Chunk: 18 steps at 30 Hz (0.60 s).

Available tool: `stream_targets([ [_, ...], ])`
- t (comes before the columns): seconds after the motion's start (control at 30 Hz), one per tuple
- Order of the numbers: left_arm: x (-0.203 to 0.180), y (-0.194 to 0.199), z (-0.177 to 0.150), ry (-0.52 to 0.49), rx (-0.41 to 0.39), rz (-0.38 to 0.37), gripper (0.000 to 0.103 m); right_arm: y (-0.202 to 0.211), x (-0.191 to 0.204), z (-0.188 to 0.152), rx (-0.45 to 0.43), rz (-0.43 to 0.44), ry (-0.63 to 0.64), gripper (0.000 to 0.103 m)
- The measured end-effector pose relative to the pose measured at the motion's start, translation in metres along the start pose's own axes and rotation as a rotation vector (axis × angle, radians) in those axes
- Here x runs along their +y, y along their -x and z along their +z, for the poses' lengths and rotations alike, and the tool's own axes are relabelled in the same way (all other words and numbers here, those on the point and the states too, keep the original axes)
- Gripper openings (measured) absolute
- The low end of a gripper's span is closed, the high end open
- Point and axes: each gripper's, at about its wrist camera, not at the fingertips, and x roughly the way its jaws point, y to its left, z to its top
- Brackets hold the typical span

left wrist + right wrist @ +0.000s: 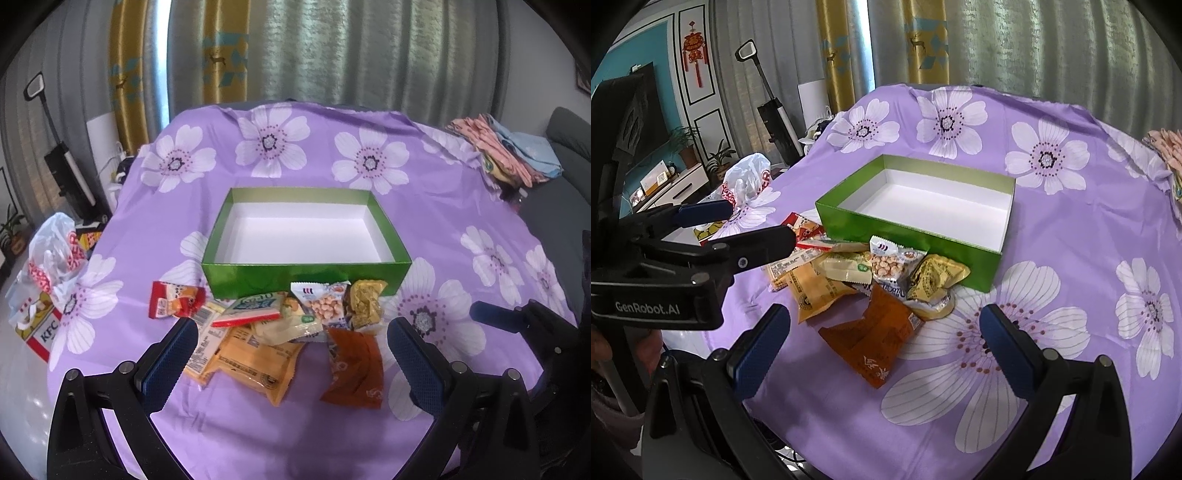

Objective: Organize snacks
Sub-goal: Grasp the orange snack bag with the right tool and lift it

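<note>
An empty green box [258, 275] with a white inside sits on the purple flowered cloth; it also shows in the right wrist view [905, 232]. Several snack packets lie in a pile in front of it: a red one [173, 303], a yellow-orange one [255, 362], a brown-orange one [354, 369] [875, 332], a peanut pack [323, 304] [892, 264] and a crumpled yellow one [364, 302] [936, 280]. My left gripper [291, 332] is open and empty just before the pile. My right gripper [884, 325] is open and empty, with the brown-orange packet between its fingers' line of sight.
A KFC box and plastic bag [48, 288] sit at the table's left edge. Folded cloths [509, 151] lie at the far right corner. The left gripper's body [683, 266] shows at the left of the right wrist view. Curtains hang behind the table.
</note>
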Motion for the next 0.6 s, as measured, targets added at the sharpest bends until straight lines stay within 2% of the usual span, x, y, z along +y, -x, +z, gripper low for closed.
stream_targets([
  [0.3, -0.009, -0.021, -0.01, -0.012, 0.068, -0.041, 0.102, -0.019, -0.01, -0.016, 0.047, 0.05, -0.043, 0.103],
  [0.5, -0.011, -0.041, -0.022, -0.01, 0.131, -0.111, 0.102, -0.034, -0.016, -0.03, 0.075, 0.095, -0.068, 0.102],
  [0.6, -0.011, -0.051, -0.03, -0.006, 0.161, -0.179, 0.102, -0.042, -0.016, -0.04, 0.096, 0.108, -0.066, 0.101],
])
